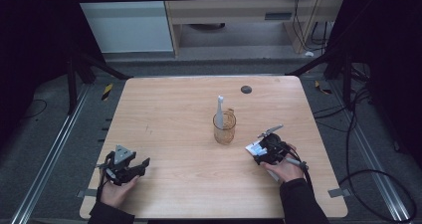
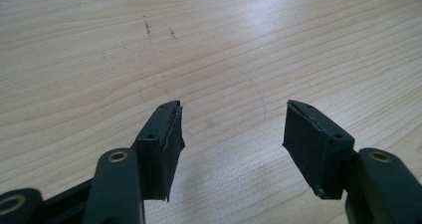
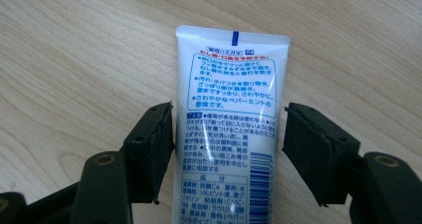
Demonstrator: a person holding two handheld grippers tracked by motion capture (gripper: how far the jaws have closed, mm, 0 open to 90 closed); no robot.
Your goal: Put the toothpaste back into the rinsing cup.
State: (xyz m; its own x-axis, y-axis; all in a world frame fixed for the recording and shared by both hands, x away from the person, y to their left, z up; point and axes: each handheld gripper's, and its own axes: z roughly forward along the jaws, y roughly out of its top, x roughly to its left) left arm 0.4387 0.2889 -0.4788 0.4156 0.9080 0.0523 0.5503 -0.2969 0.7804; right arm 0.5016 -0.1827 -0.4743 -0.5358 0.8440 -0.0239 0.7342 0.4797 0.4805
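A white toothpaste tube [image 3: 229,109] with blue and red print lies flat on the wooden table [image 3: 74,50], its crimped end pointing away from me. My right gripper [image 3: 229,129] straddles it with one jaw on each side, open; a thin gap shows at the right pad. From above, the tube [image 1: 254,148] pokes out left of the right gripper [image 1: 258,153], near the table's right side. My left gripper [image 1: 141,168] rests at the front left, held by a hand. Its jaws [image 2: 231,129] stand open over bare wood, with nothing between them.
An amber glass cup [image 1: 224,130] with a white toothbrush [image 1: 219,109] standing in it sits mid-table, just left of and beyond the right gripper. A small black disc [image 1: 246,89] lies near the far edge. Cables trail on the floor at the right.
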